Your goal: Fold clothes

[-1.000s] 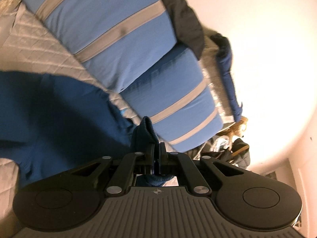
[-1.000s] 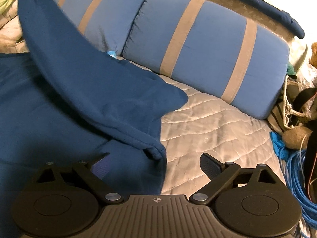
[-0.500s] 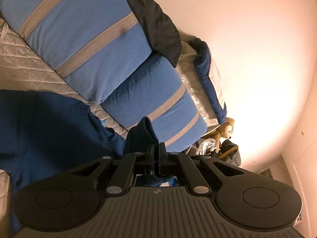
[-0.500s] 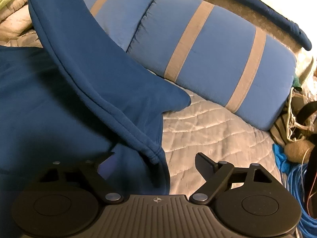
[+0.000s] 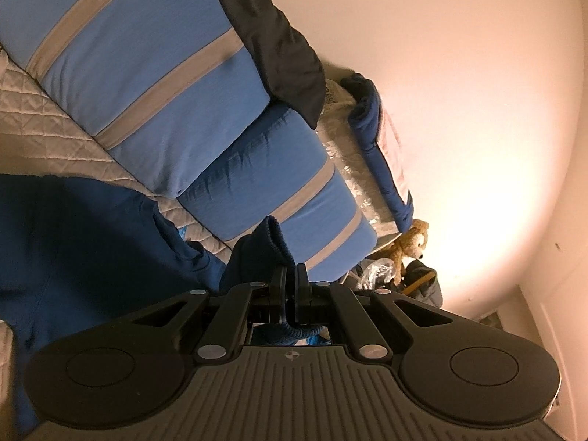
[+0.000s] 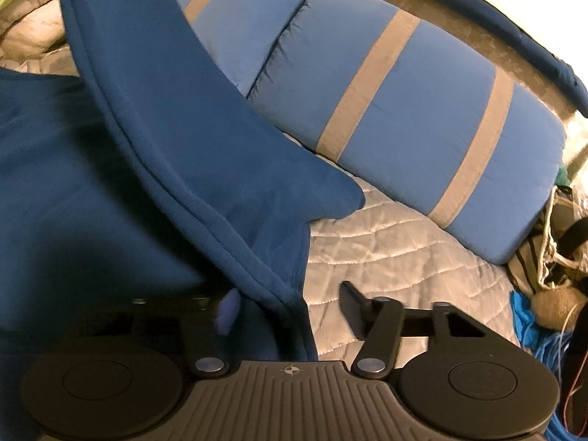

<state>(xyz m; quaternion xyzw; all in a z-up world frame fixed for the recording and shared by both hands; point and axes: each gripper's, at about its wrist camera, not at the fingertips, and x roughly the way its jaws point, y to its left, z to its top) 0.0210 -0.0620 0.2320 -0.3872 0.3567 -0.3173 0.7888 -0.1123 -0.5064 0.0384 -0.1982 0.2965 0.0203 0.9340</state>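
A bedroom in a home.
A quilted bedspread [image 6: 397, 253], blue striped pillows [image 6: 422, 110] at twelve o'clock, and a teddy bear [image 5: 409, 240] at three o'clock against a plain wall [image 5: 459, 73].

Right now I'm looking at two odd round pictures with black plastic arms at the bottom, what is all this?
Each picture comes from a camera on hand-held tongs that a person carries, one per hand, looking forward along the two fingers. The left tongs are shut on a ribbed cuff of a dark blue sweatshirt. The right tongs are open, with a seamed edge of the same sweatshirt lying between the fingers. The sweatshirt is spread over a grey quilted bed cover. Behind it lie two blue pillows with grey stripes. A stuffed toy sits past the pillows.
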